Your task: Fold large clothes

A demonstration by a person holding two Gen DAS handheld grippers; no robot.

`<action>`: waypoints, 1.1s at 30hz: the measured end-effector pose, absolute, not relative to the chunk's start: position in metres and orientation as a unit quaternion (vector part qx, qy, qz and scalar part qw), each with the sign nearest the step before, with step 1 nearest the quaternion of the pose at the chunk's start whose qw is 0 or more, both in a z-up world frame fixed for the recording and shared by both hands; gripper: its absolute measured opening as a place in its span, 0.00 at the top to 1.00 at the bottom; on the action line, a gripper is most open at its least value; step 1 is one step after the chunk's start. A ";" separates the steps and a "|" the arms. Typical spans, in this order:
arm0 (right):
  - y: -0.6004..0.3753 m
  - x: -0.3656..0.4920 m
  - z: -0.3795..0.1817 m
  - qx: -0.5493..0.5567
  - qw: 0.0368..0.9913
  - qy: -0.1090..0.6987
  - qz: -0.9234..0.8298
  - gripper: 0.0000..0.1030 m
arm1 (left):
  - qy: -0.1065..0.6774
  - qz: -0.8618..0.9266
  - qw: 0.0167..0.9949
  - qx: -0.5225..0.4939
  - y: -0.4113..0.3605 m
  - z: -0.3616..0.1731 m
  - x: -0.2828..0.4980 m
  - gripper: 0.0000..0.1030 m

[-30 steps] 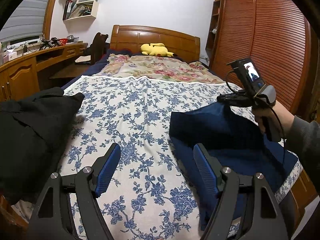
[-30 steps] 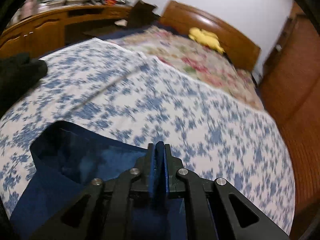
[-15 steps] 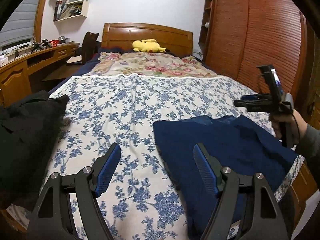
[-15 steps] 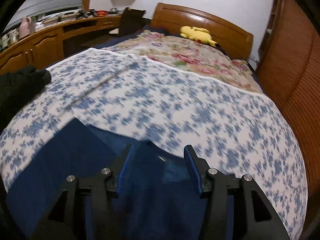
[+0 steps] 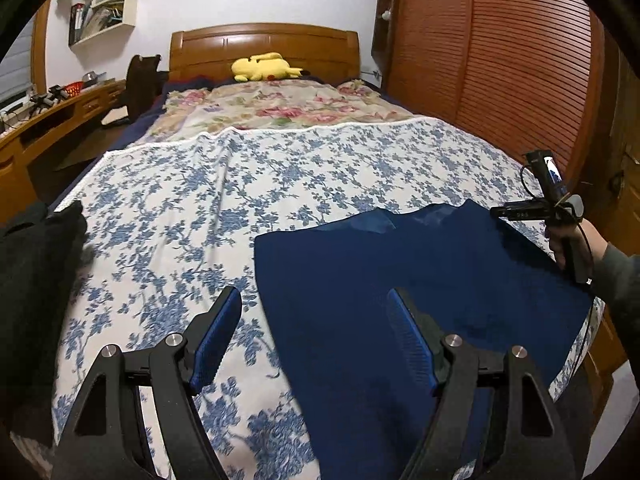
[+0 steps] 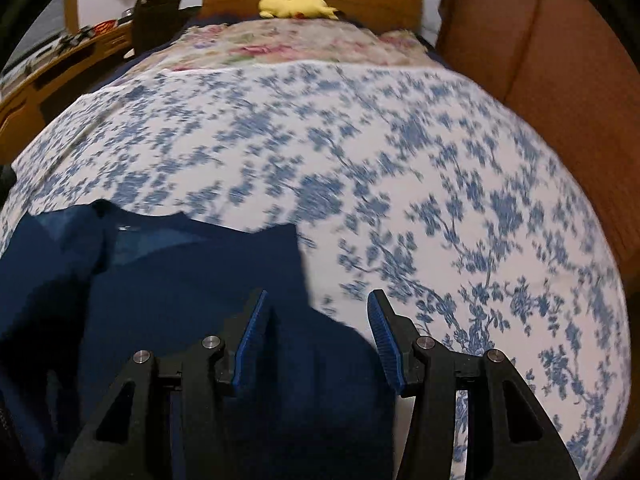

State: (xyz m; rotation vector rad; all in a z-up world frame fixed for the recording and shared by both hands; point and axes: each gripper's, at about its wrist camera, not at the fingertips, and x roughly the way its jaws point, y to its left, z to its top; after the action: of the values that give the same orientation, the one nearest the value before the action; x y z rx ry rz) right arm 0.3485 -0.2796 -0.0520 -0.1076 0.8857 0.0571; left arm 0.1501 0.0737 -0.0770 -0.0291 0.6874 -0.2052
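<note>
A dark blue garment lies spread flat on the near right part of the bed; it also shows in the right wrist view. My left gripper is open and empty, above the garment's left edge. My right gripper is open and empty, over the garment's right edge; it also shows in the left wrist view, beyond the garment's far right corner. A black garment lies heaped at the bed's near left.
The bed carries a blue-flowered white cover and a pink-flowered blanket further back. A yellow plush toy lies by the wooden headboard. A wooden desk runs along the left, a slatted wardrobe along the right.
My right gripper opened and let go of the blue garment, which dropped flat onto the bed. The right hand moved right and lower. My left gripper stayed open.
</note>
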 end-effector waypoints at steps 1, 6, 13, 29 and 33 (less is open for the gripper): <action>-0.283 0.352 -0.053 -0.046 0.901 0.430 0.031 0.49 | 0.340 -0.098 0.935 -0.013 0.073 -0.079 0.154 0.26; -0.284 0.365 -0.061 -0.042 0.899 0.432 0.058 0.49 | 0.370 -0.091 0.924 -0.017 0.072 -0.093 0.188 0.26; -0.270 0.371 -0.095 -0.084 0.896 0.426 0.094 0.49 | 0.407 -0.073 0.911 -0.010 0.072 -0.109 0.240 0.26; -0.300 0.375 -0.107 -0.009 0.896 0.426 0.125 0.48 | 0.463 -0.058 0.884 -0.005 0.074 -0.146 0.311 0.45; -0.296 0.372 -0.106 -0.013 0.897 0.424 0.121 0.48 | 0.473 -0.072 0.878 -0.025 0.078 -0.156 0.318 0.51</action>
State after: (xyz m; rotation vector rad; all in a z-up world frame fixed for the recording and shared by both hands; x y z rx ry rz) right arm 0.3722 -0.2956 -0.1061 -0.0278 0.8789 0.2513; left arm 0.3176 0.0777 -0.1560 -0.0532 0.9857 -0.1500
